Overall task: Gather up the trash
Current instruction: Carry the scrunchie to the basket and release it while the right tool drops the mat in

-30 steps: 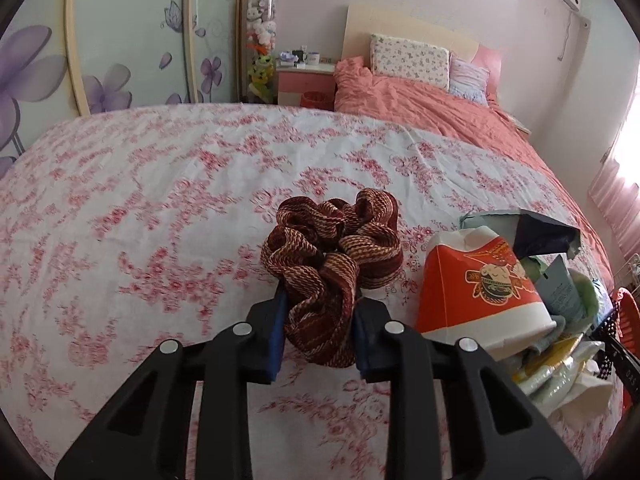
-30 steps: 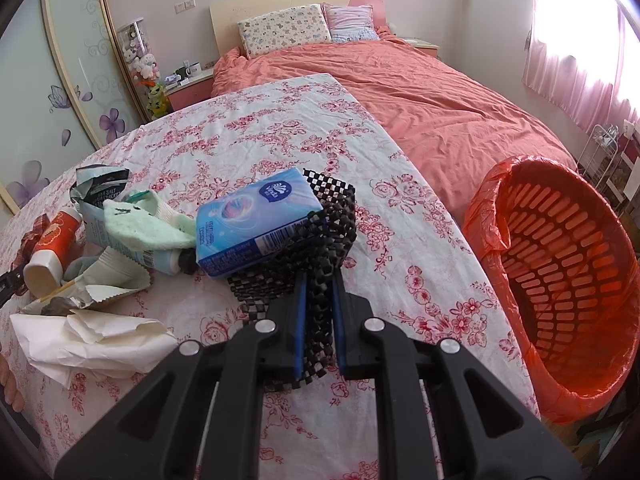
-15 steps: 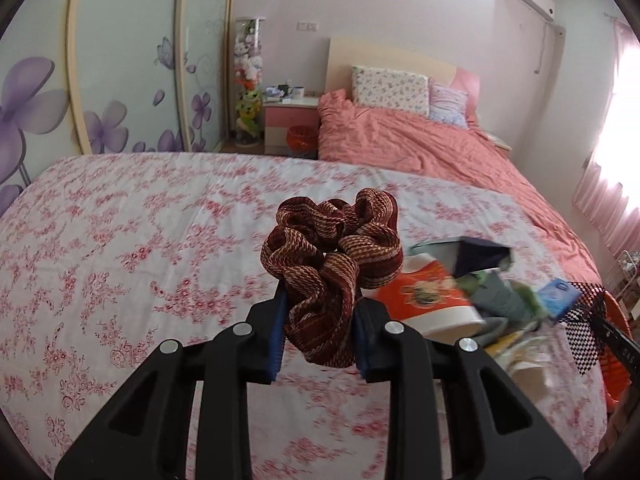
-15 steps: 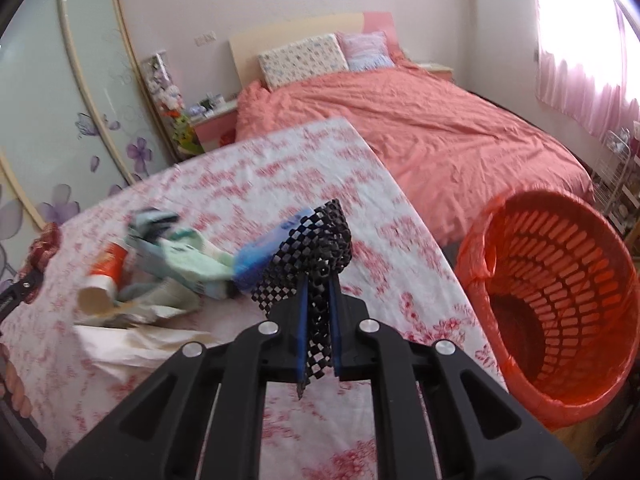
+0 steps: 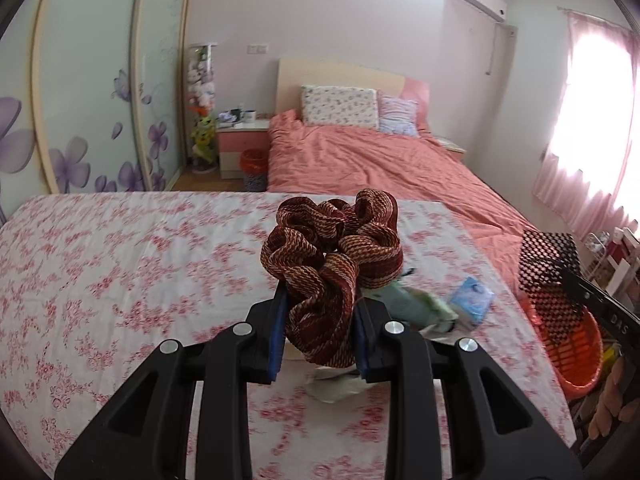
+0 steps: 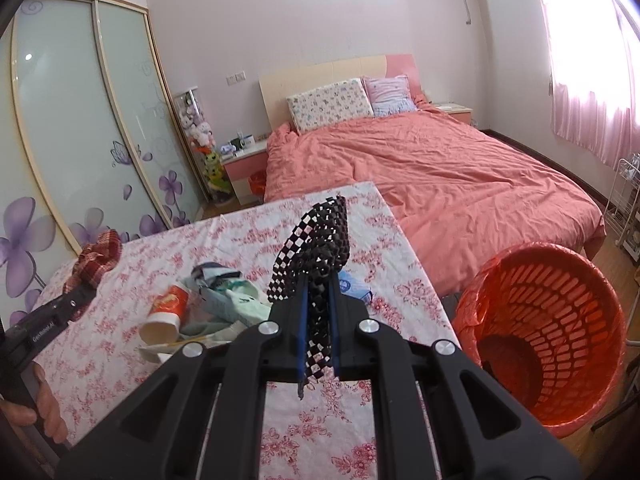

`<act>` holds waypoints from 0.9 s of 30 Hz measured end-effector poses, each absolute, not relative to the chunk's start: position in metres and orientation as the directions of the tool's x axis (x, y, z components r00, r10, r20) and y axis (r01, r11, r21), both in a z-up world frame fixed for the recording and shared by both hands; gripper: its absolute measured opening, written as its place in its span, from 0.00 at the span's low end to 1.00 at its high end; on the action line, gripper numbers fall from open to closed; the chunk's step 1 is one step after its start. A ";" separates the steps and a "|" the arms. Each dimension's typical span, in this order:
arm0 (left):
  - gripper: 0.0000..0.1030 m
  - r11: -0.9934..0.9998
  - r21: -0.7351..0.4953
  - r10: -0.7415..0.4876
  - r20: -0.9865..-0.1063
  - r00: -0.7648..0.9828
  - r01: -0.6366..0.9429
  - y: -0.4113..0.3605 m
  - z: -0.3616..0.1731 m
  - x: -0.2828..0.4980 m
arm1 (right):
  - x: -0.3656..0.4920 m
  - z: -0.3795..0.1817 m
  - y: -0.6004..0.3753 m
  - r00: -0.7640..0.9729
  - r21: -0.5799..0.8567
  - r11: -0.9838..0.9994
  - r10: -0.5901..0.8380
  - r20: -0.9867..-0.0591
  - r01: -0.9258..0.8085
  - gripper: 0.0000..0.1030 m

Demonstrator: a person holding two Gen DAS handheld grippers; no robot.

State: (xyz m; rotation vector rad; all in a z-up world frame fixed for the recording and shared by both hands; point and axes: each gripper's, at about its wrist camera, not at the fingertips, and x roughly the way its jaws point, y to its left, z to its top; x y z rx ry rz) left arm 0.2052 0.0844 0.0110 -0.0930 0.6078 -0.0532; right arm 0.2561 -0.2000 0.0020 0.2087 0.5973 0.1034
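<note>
From my seat, the left gripper (image 5: 320, 332) has its blue-padded jaws pinched partway in on a scrunchie (image 5: 332, 256), a puffy ring of ruffled fabric woven in dark maroon and tan stripes, its folds bunching above the pads and a fat lobe hanging down between them. It is held clear above the table (image 5: 120, 280), which is draped in a white cloth printed with red blossoms. My right gripper (image 6: 318, 332) is squeezed almost fully together on a black-and-white checkered mesh piece (image 6: 316, 248), thin and floppy, with one end rising in a curled point above the jaws and a short tail dangling below them; in the left wrist view that same mesh (image 5: 548, 256) hangs over the orange basket (image 5: 576, 356). The rest of the trash lies in a loose heap on the cloth near the table's right edge: a red-and-white paper cup (image 6: 166, 314) tipped on its side with its open mouth facing me, a pale green crumpled wrapper (image 6: 240, 308), a blue tissue packet (image 6: 354, 286) partly hidden behind my right fingers, and a bit of white crumpled paper (image 5: 336, 386) under the left jaws. The orange basket (image 6: 548, 332), a slatted plastic bin lined with an orange bag, stands on the floor just beside the table's corner.
</note>
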 end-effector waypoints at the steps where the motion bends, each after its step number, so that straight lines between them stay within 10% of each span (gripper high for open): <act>1: 0.27 0.994 -0.103 -0.084 -0.564 0.822 0.032 0.081 0.013 0.204 | 0.254 0.006 -0.201 0.827 0.223 0.974 0.154 -0.541 -0.035 0.10; 27: 0.27 0.951 -0.116 -0.303 -0.551 0.778 0.287 -0.050 0.021 0.196 | 0.189 0.024 -0.299 0.872 0.224 0.967 0.003 -0.489 0.122 0.10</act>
